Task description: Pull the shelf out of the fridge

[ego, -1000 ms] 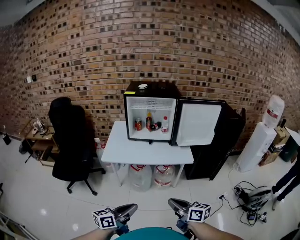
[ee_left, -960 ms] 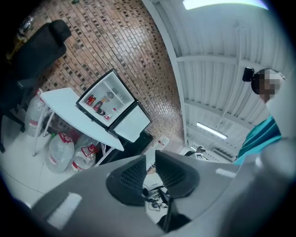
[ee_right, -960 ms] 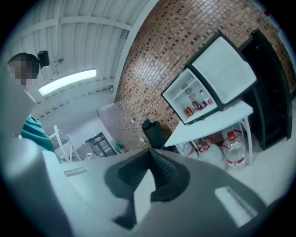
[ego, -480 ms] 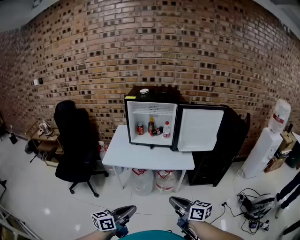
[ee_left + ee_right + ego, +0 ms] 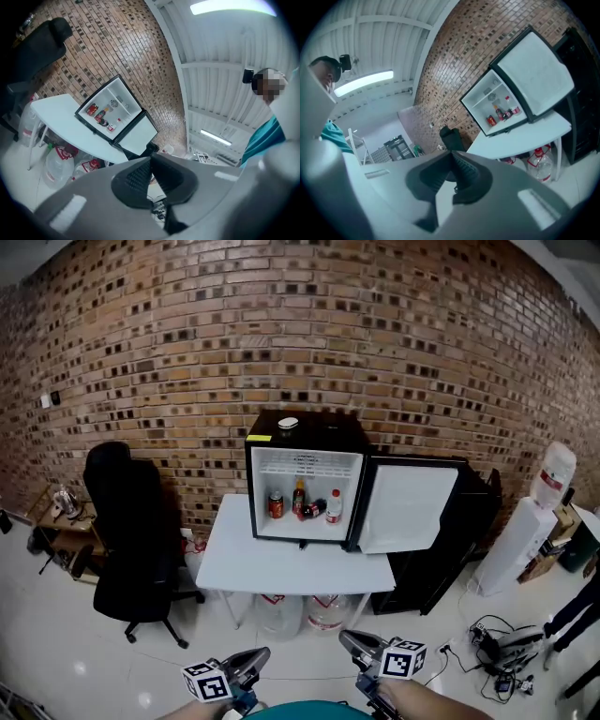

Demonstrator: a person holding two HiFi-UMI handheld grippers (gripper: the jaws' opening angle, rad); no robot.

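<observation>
**A:** Where is the shelf?

**B:** The shelf (image 5: 303, 467) is a white rack set high in the fridge (image 5: 305, 426). It lies flat across the compartment and is not pulled out. Under it, drinks (image 5: 335, 506) stand on the fridge's bottom, and one bottle among them lies on its side.

**A:** And the fridge itself?

**B:** It stands at the back of a white table (image 5: 281, 570), against the brick wall (image 5: 394, 334). Its door (image 5: 409, 507) is swung wide open to the right. Water jugs (image 5: 327, 612) sit under the table. A black chair (image 5: 131, 540) stands to the left and a water dispenser (image 5: 525, 531) far to the right.

**A:** How do the person's grippers stand?

**B:** Both are low at the near edge of the head view, side by side, and both point toward the fridge. They are well apart from it, with bare floor (image 5: 309, 652) between.

**A:** Fingers?

**B:** The left gripper (image 5: 262, 653) has just been closing. Its own view shows the ribbed pads (image 5: 140, 176) pressed together with nothing between them. The right gripper (image 5: 347, 641) is the same, pads (image 5: 464, 171) meeting at the tips and holding nothing.

**A:** Does either touch the shelf?

**B:** No, neither gripper touches the shelf, the fridge or the table.
</observation>
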